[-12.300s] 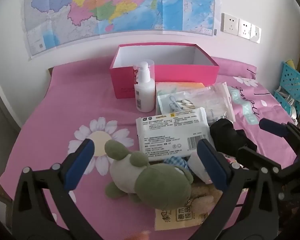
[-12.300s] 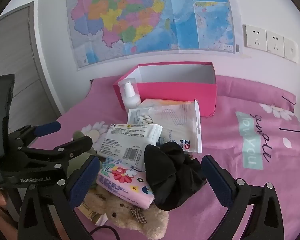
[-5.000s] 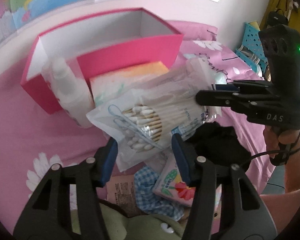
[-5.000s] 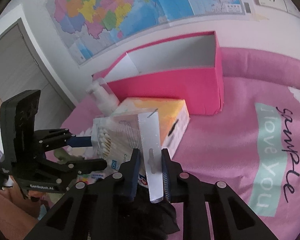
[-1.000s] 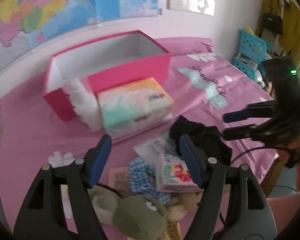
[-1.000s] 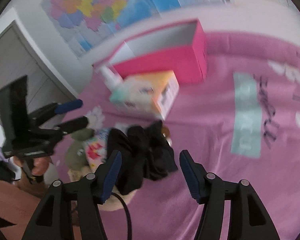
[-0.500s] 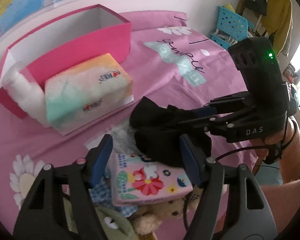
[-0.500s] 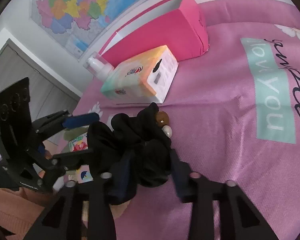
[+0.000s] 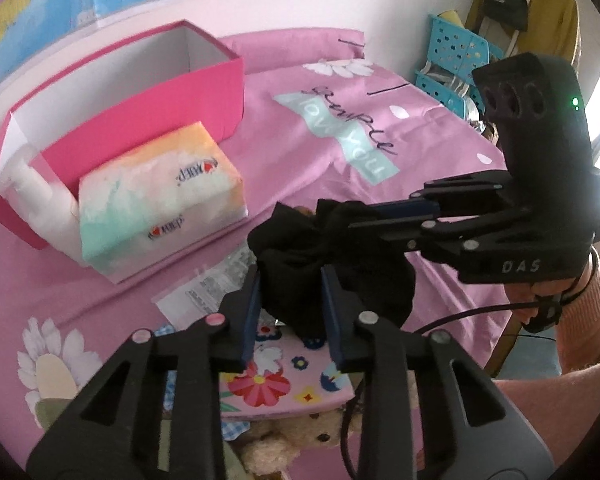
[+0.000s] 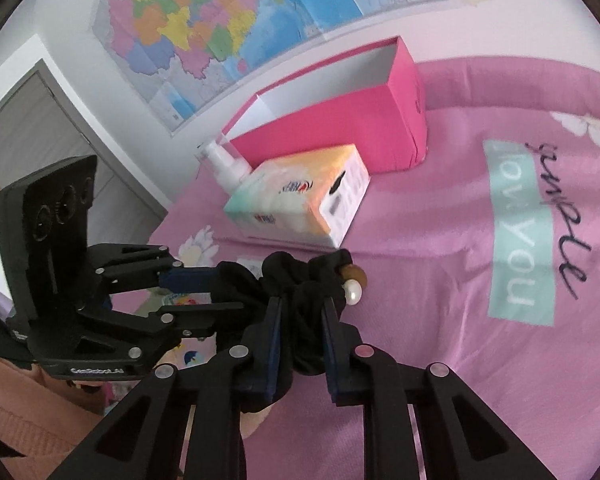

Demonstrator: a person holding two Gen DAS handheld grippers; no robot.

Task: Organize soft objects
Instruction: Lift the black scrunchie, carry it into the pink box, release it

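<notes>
A black fabric scrunchie (image 9: 300, 252) (image 10: 300, 280) with a pearl and a brown bead (image 10: 354, 284) is held above the pink bed between both grippers. My left gripper (image 9: 290, 280) is shut on its near side. My right gripper (image 10: 300, 316) is shut on its other side and comes in from the right in the left wrist view (image 9: 380, 216). The open pink box (image 9: 140, 80) (image 10: 340, 120) stands at the back, its visible inside white and bare. A flowered pink tissue pack (image 9: 284, 380) and a beige teddy bear (image 9: 300, 440) lie below the left gripper.
A pastel tissue box (image 9: 160, 196) (image 10: 300, 196) lies in front of the pink box, with a white pump bottle (image 10: 228, 168) beside it. A clear wipes packet (image 9: 208, 284) lies on the pink bedcover (image 9: 360, 140). Blue baskets (image 9: 456, 60) stand at the far right.
Half a second ago the left gripper was open under the scrunchie held by the right gripper. Now the left jaws have closed on it, so both grippers hold it.
</notes>
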